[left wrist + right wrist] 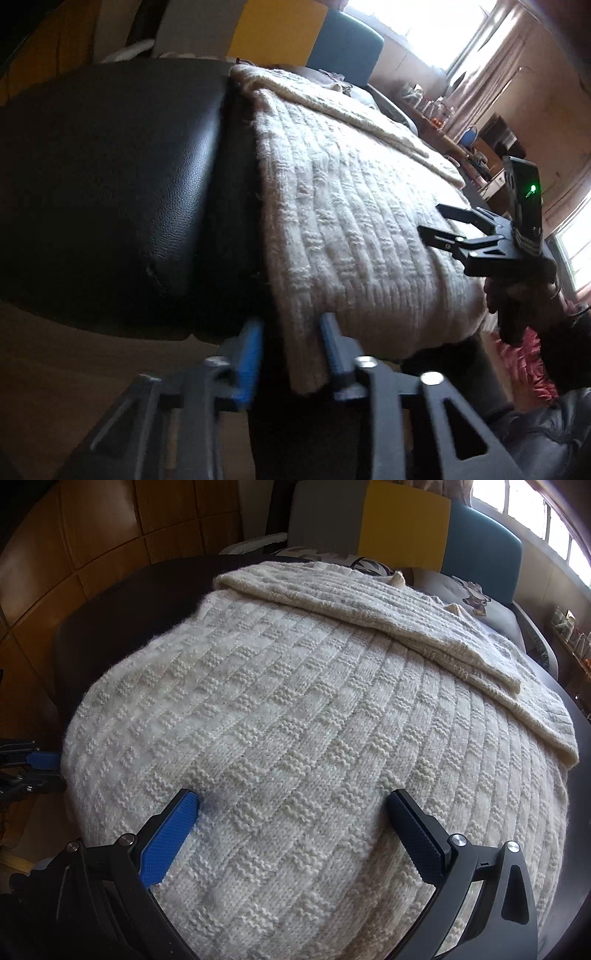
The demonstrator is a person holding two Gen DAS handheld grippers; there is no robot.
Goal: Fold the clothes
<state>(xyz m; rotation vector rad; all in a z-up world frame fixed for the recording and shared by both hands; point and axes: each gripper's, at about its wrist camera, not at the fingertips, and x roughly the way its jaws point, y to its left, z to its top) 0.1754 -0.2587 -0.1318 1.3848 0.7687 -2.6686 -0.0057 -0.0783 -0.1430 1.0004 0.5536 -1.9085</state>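
Observation:
A cream basket-weave knit sweater lies flat on a black leather-topped table. One sleeve is folded across its far part. The near edge hangs over the table's rim. My left gripper is open, and the sweater's hanging corner sits between its blue-padded fingers; a dark gap shows beside the left pad. In the right wrist view it appears as a blue pad at the sweater's left edge. My right gripper is wide open just over the sweater's near part, holding nothing.
A hand holds the right gripper's handle. Behind the table stand a teal chair, a yellow panel and a printed cushion. A shelf with jars runs under bright windows. Red fabric lies low on the right.

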